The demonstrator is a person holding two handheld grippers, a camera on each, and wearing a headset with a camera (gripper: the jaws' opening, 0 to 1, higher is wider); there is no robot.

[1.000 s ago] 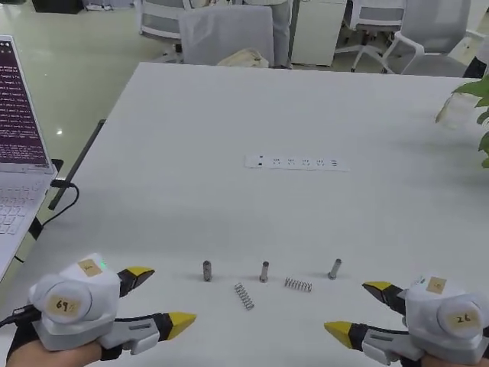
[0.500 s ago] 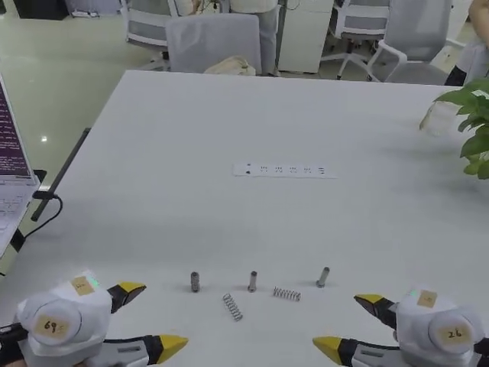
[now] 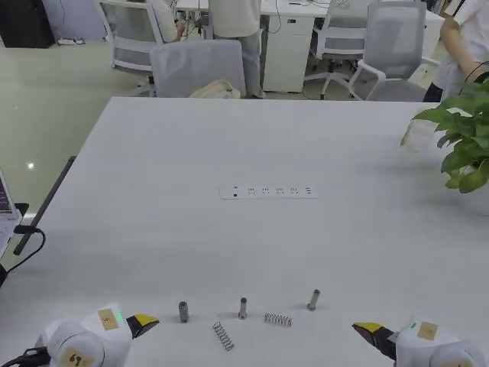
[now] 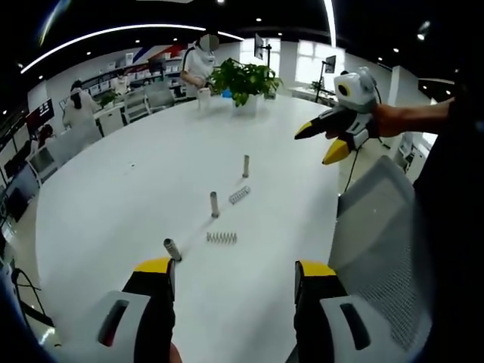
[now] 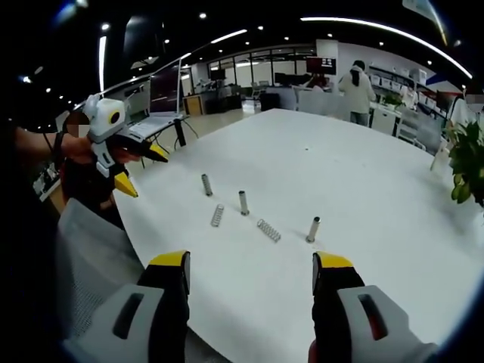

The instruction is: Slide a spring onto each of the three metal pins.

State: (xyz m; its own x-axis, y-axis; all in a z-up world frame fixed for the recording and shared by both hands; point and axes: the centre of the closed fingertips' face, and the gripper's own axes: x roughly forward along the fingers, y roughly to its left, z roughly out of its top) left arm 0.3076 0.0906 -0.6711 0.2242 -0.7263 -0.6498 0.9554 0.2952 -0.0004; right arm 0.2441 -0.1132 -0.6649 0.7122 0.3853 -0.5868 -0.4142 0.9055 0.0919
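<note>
On the white table [image 3: 229, 145] pins [image 3: 243, 307] stand upright, springs [image 3: 278, 319] lie flat; left gripper [image 4: 235, 268], right gripper [image 5: 250, 261] gape.

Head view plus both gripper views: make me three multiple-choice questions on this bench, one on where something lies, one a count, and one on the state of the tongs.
1. Where do the two loose springs lie?
A. in a tray
B. on the table, close by the pins
C. between the tongs

2. How many pins stand on the table?
A. two
B. three
C. five

3. How are the left tongs and right tongs?
A. both open and empty
B. both shut on a spring
C. one shut on a pin

Answers:
1 B: both springs lie flat on the tabletop just on the person's side of the row.
2 B: three pins stand in a row.
3 A: each gripper view shows a wide gap between the yellow tips with nothing in it.
</note>
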